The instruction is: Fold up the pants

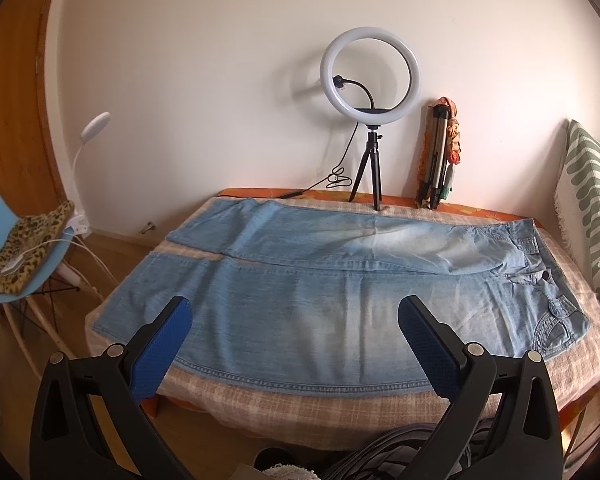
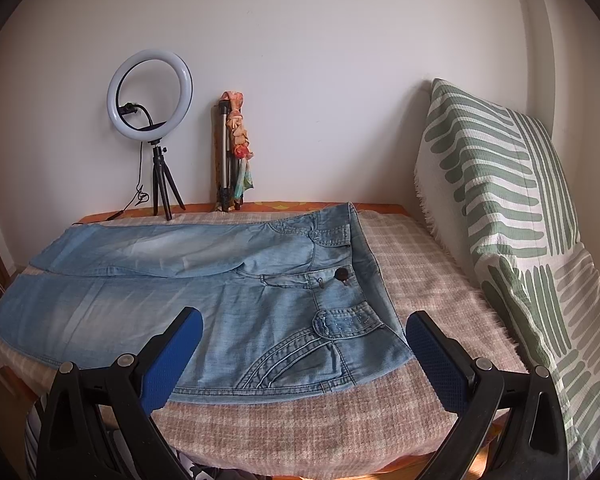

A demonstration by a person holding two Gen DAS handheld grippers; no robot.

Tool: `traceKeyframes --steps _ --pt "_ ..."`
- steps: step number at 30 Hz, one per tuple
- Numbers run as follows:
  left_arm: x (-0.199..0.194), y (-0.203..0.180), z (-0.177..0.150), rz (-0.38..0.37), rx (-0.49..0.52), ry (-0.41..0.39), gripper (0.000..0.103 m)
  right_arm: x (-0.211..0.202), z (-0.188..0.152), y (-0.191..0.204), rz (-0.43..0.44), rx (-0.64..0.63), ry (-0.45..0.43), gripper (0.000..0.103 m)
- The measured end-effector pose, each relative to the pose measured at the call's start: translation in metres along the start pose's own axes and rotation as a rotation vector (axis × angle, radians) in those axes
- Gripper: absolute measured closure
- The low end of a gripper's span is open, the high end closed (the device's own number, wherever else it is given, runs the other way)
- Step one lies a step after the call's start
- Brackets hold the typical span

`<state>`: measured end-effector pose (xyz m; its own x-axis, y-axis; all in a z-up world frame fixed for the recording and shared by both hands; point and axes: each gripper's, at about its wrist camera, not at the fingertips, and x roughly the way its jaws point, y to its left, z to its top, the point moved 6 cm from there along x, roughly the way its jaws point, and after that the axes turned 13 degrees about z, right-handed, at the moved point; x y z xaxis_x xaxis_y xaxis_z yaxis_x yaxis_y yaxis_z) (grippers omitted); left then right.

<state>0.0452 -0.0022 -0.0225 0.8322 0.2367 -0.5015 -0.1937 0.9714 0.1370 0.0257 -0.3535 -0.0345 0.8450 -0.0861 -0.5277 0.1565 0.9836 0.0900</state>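
Light blue denim pants [image 1: 320,292] lie spread flat across a table covered with a beige checked cloth [image 1: 292,404], legs pointing left and waistband [image 2: 364,256] to the right. My left gripper [image 1: 296,312] hovers open over the near leg, close to the table's front edge, holding nothing. In the right wrist view the same pants [image 2: 220,292] fill the table, with the dark button [image 2: 342,275] and front pocket [image 2: 300,360] near me. Above that pocket and the near waist corner, my right gripper [image 2: 306,324] stands open and empty.
A ring light on a small tripod [image 1: 370,80] and a folded tripod wrapped in a scarf [image 1: 440,152] stand at the table's far edge by the wall. A green-patterned cushion [image 2: 512,216] leans at the right. A blue chair with a leopard-print pad [image 1: 28,252] sits left.
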Motion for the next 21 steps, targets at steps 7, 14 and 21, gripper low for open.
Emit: traceKeyframes --steps 7,14,21 --pt "-0.0007 0.0002 0.0001 -0.003 -0.001 -0.003 0.001 -0.0004 0.0003 0.0003 0.000 0.000 0.000 0.000" --pt "-0.0009 0.0007 -0.0007 -0.004 0.000 -0.004 0.001 -0.0011 0.0001 0.0010 -0.002 -0.001 -0.001 0.000" --pt "-0.0012 0.0006 -0.0015 -0.003 0.000 -0.004 0.001 -0.0011 -0.0006 0.0011 -0.001 -0.001 -0.001 0.000"
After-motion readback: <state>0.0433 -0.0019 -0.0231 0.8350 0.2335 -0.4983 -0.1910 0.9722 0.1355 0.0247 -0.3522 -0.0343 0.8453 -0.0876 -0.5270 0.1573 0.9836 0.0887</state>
